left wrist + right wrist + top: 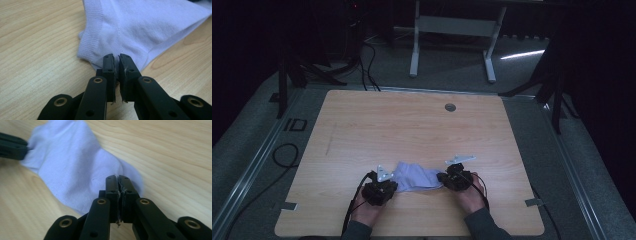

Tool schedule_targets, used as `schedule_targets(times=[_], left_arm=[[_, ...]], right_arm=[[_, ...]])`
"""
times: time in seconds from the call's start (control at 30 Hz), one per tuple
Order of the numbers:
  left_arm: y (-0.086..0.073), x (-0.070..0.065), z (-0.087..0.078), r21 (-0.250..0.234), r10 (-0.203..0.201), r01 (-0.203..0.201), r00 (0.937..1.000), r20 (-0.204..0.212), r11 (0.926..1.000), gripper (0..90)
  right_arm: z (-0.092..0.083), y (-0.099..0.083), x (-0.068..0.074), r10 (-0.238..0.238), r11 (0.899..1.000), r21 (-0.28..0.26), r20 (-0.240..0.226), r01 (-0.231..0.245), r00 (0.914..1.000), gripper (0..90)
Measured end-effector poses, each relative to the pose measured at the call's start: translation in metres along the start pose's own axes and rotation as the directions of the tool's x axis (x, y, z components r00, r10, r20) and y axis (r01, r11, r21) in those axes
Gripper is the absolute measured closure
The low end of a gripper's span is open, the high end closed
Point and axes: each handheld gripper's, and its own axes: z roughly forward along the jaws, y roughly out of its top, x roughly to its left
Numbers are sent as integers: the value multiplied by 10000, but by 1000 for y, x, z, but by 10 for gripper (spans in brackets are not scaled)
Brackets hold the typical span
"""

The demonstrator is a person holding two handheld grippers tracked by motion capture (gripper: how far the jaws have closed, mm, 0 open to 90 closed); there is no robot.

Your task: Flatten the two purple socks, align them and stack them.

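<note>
A pale lilac sock (416,177) lies on the wooden table (412,130) near its front edge, stretched between my two grippers. My left gripper (384,190) holds the ribbed cuff end of the sock (130,30); its jaws are shut on the fabric, which is pinched between the pads (116,63). My right gripper (451,179) is shut on the toe end of the sock (75,167), with a thin fold of cloth caught between its jaws (118,183). The left gripper's black jaws (12,146) show at the sock's far end in the right gripper view.
A round grommet hole (450,107) sits near the table's far edge. Beyond the table stand a white desk frame (452,30), dark stands and cables (367,65) on the grey floor. Two tape marks (287,205) lie beside the table's front corners.
</note>
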Motion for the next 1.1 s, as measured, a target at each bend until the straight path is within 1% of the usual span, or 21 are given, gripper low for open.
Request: schedule_targets(times=[0.1,0.23,0.47,0.57,0.67,0.77,0.83,0.9,0.97,1.0,1.03,1.07,1.1], left_arm=[[0,-1,0,15,13,-13,10000,17,10000,834],[0,0,0,8,-30,30,10000,33,10000,833],[-1,-1,0,-1,-63,63,10000,4,10000,826],[0,-1,0,-5,-73,73,10000,-15,10000,818],[-1,-1,0,-54,-95,95,9999,-69,9999,800],[0,-1,0,-81,-102,101,9999,-117,9999,782],[0,-1,1,-120,-64,63,9999,-133,9999,768],[1,0,2,-199,-47,43,9998,-209,9998,721],[1,1,3,-275,-80,73,9996,-255,9996,662],[2,2,2,-406,-112,105,9998,-160,9991,650],[2,2,2,-406,-112,105,9998,-160,9991,642],[2,2,2,-406,-112,105,9998,-160,9991,642],[4,3,-2,-779,-136,129,9999,-93,9969,625]], right_arm=[[-4,-2,-6,128,9999,-95,194,-126,9997,867],[-9,-3,-11,280,9993,-241,232,-275,9993,866],[-18,-4,-14,401,9988,-275,249,-394,9989,849],[-16,-7,-16,419,9991,38,164,-419,9990,840],[-13,-8,-18,440,9988,214,297,-447,9986,813],[-12,-9,-20,497,9983,285,352,-507,9981,774],[-11,-10,-20,492,9983,293,494,-507,9976,725],[-12,-10,-21,549,9982,220,605,-563,9967,669],[-14,-9,-23,683,9976,30,509,-686,9964,604],[-16,-9,-25,776,9970,-112,429,-771,9961,572],[-16,-9,-25,776,9970,-112,429,-771,9961,572],[-19,-9,-27,916,9955,-292,370,-905,9951,572],[-24,-8,-29,935,9944,-533,341,-916,9950,539]])
